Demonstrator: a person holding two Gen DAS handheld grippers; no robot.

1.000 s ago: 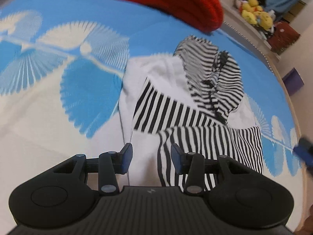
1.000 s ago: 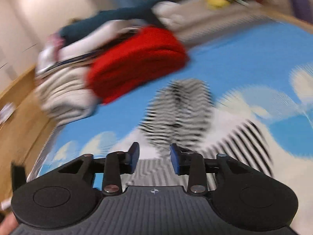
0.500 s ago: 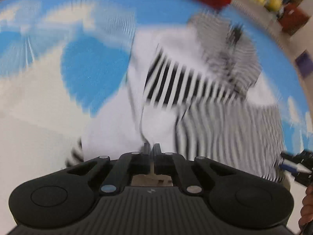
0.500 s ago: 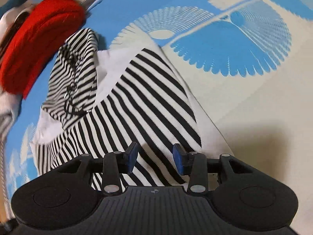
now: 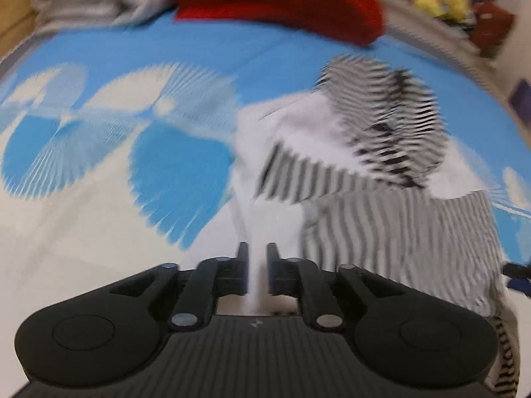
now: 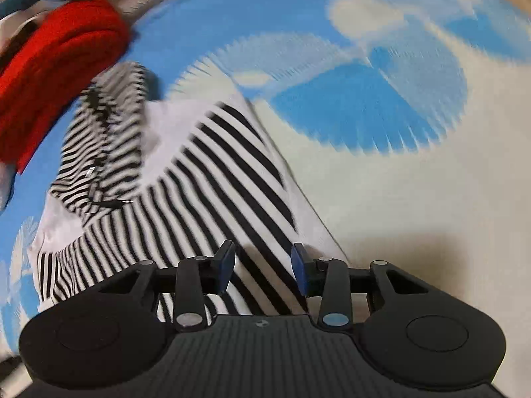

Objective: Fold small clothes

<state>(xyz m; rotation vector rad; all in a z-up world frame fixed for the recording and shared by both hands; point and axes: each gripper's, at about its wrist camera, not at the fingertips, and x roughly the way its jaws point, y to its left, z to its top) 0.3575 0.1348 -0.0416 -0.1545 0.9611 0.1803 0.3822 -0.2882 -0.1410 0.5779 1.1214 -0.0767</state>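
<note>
Hoodie between right tongs, under left tongs.

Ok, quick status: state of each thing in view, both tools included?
Striped hoodie: lying partly folded on the bedspread.
Left tool: jaws opening, white fabric fold between them.
Right tool: jaws closing over hoodie, not yet gripping.
Red garment: folded, set aside.

Striped garment motion-blurred throughout
</note>
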